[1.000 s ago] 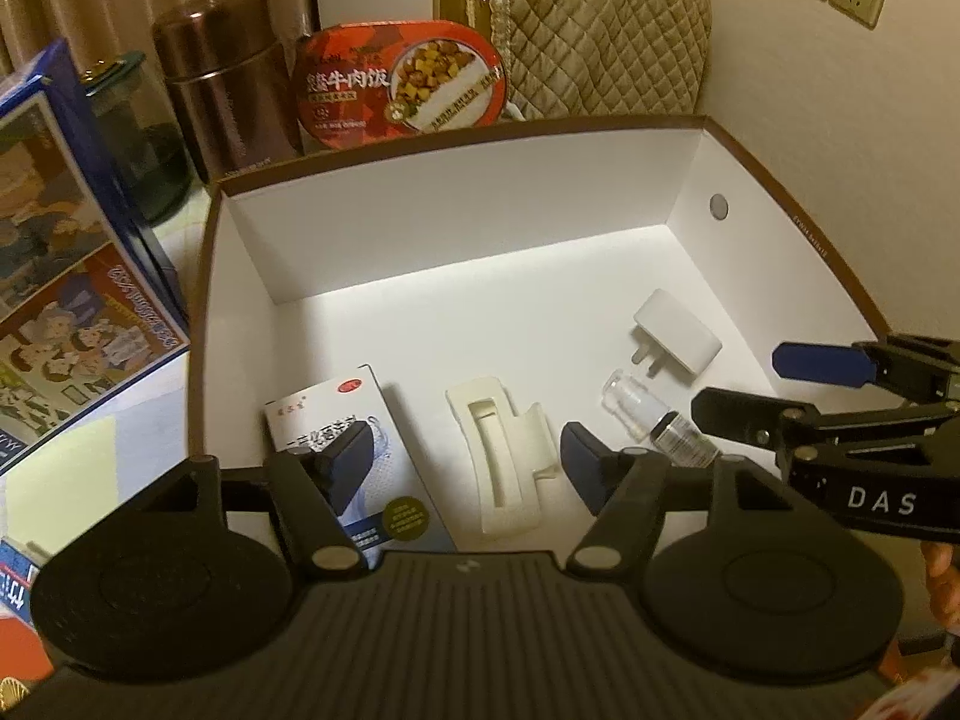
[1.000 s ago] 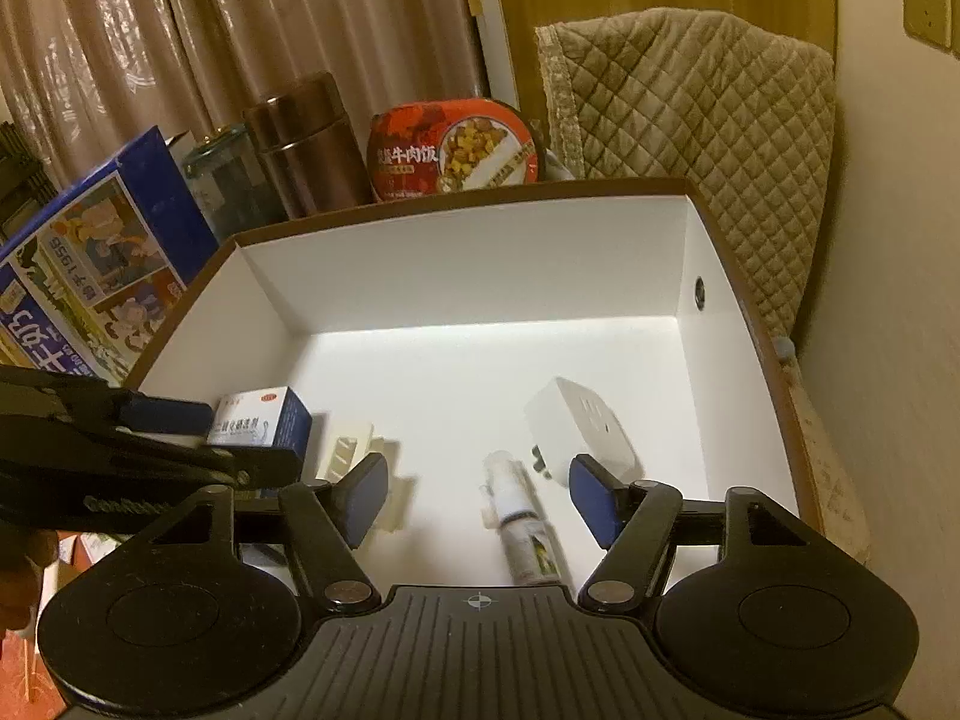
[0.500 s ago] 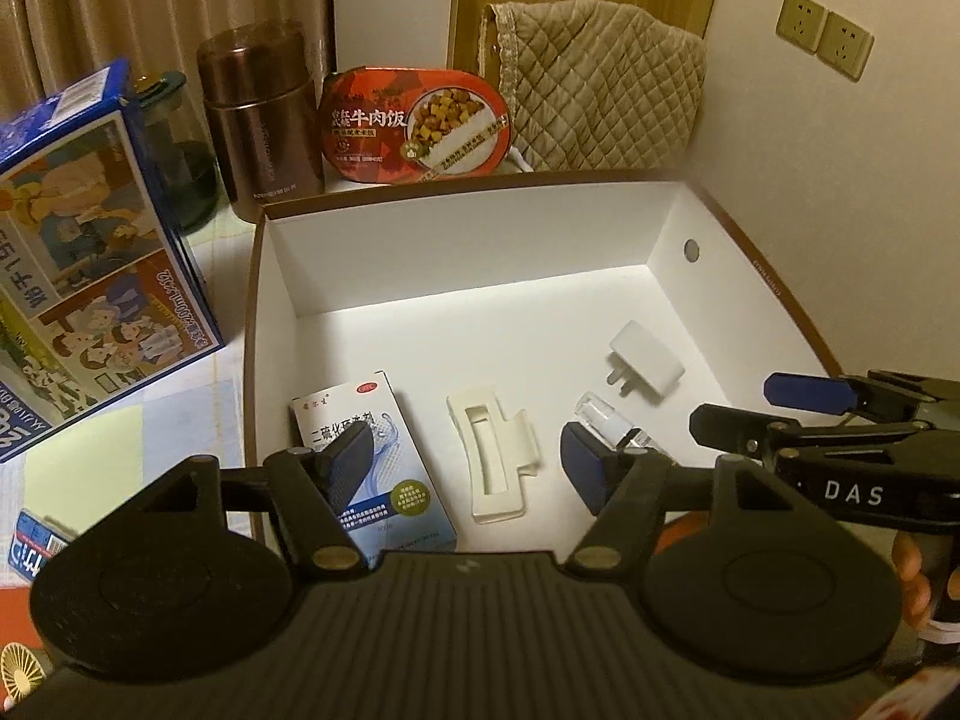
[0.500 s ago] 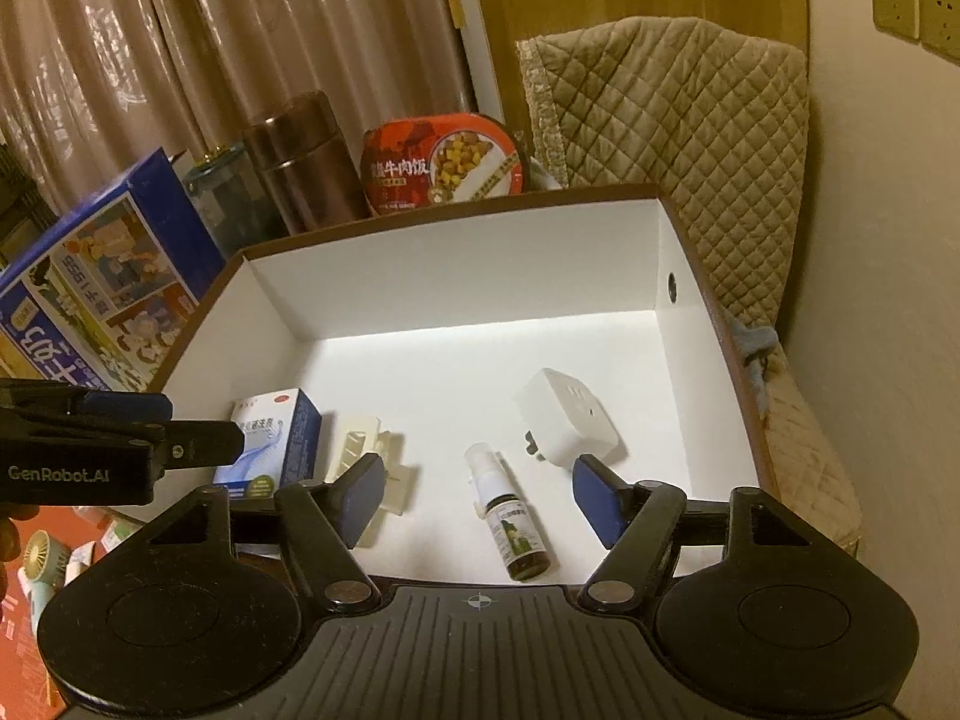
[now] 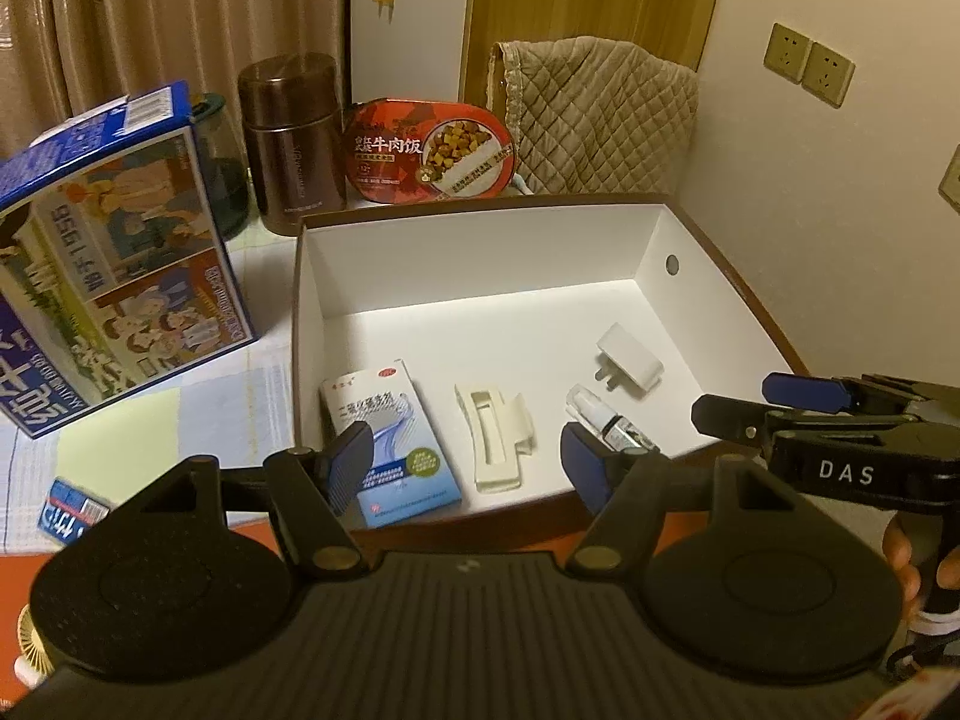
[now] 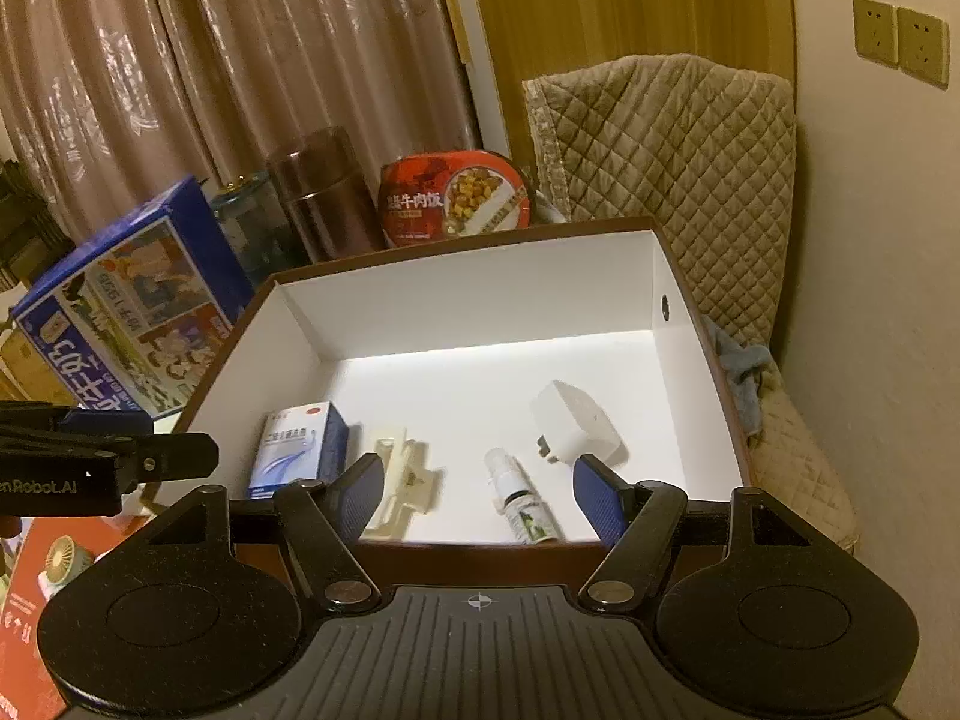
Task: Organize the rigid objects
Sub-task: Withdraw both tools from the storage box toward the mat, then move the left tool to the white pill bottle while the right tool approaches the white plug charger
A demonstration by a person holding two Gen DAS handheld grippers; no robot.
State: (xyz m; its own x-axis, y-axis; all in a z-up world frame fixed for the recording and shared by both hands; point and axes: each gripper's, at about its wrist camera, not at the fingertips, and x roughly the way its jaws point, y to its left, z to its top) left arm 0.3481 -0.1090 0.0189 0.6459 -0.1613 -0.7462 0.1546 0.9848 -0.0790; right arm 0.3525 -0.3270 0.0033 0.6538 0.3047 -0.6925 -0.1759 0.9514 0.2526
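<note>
**Both tools released above a filled box**

Left tool (image 5: 465, 468) and right tool (image 6: 478, 495) hang with jaws spread, gripping nothing, over the near rim of the box (image 6: 468, 282). Inside it, left to right along the near wall: carton (image 5: 393, 441), clip (image 5: 495, 435), bottle (image 6: 521, 495), plug (image 6: 576, 423). A flask (image 5: 294, 141) stands behind on the surface (image 5: 120, 450).
</note>
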